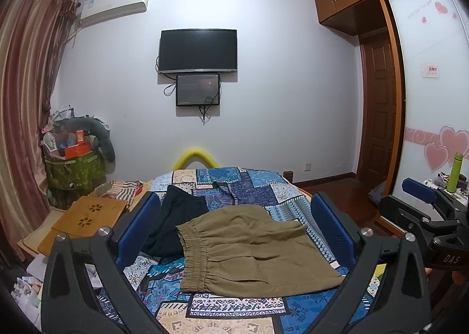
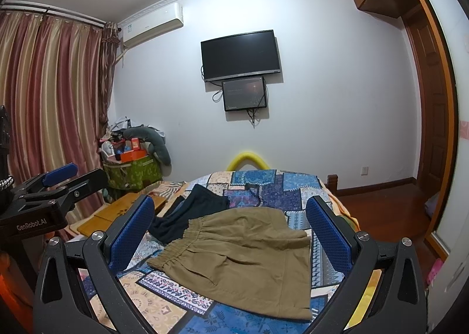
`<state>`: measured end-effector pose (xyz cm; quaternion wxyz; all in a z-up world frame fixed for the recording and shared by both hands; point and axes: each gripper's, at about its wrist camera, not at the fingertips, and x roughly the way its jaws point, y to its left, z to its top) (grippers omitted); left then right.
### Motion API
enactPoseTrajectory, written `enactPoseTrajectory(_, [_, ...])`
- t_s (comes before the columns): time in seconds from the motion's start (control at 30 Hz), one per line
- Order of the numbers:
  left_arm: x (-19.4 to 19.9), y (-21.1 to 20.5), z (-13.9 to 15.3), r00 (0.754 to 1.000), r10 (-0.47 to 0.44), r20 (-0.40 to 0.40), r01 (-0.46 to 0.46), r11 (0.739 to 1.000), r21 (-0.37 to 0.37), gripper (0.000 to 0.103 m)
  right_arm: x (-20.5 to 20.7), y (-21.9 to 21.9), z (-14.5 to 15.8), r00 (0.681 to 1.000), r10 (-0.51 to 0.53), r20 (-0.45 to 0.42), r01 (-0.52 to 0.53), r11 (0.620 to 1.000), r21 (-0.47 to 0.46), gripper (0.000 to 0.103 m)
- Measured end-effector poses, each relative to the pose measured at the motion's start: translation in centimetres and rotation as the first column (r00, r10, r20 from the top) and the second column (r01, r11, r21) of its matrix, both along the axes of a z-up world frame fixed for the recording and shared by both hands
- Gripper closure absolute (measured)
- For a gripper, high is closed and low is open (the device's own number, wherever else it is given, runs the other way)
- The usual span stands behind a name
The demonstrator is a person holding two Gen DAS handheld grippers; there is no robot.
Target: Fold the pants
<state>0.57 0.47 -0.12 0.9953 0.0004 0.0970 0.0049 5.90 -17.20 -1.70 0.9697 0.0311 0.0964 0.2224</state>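
Khaki pants flat on bed, near middle, waistband left. Left tool, right tool both spread, empty, above. Pinch both waistband corners; avoid black garment.

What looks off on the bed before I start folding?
The khaki pants lie skewed across the bed, upper layer rumpled. A dark garment lies bunched beside the waistband, partly tucked under it. Both grippers are open, holding nothing.
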Motion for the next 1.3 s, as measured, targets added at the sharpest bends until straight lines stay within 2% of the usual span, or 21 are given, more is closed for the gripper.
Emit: enactPoseTrajectory(1.3, [0.47, -0.14, -0.08, 1.000, -0.004, -0.012, 0.004, 1.000, -0.004, 0.000, 0.32, -0.77, 0.01, 1.000, -0.008, -0.009, 0.008, 1.000, 0.003, 0.000])
